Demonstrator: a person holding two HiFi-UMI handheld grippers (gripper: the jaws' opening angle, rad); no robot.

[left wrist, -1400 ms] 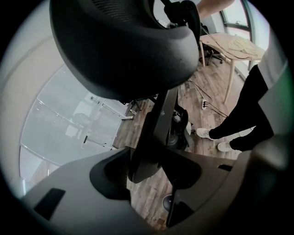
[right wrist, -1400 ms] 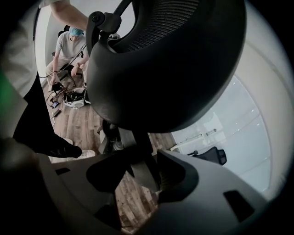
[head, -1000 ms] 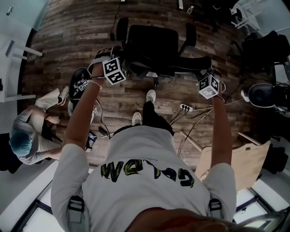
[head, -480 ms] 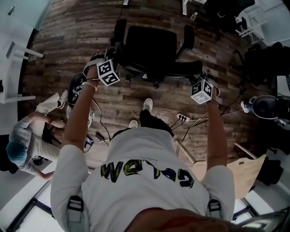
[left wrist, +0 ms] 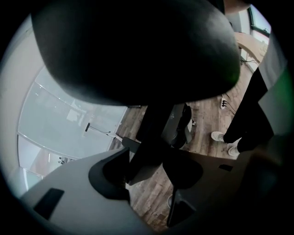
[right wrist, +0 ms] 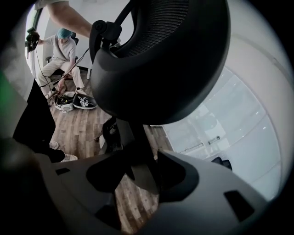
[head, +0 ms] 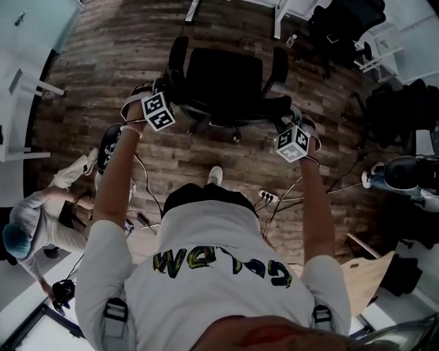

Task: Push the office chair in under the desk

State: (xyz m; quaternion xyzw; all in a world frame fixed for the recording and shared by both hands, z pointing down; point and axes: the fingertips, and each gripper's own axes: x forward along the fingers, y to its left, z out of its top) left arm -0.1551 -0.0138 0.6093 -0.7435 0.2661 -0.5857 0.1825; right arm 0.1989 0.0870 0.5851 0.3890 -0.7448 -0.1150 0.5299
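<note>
**Position.** The office chair (head: 226,75) stands on the wood floor (head: 110,62), seat facing the white desk legs (head: 278,20) just beyond it. It is not yet under the desk.

**Grip.** The left gripper (head: 170,88) and right gripper (head: 285,115) each clamp the backrest frame (left wrist: 154,133), one at either side of the chair. The jaws stand wide but are seated on the dark strut.

**Hazards.**
- Uneven thrust would probably swivel the chair, so that an armrest strikes a desk leg.
- A narrow hold on the strut may slip if the castors catch.

**Obstructions.**
- A small bottle-like item (head: 293,40) lies beside the chair's right armrest, near the desk leg (likely in the castors' path).
- The power strip (head: 266,197) and its cables lie behind the chair, near the operator's feet.
- A seated person (head: 34,230) is well left of the chair.
</note>
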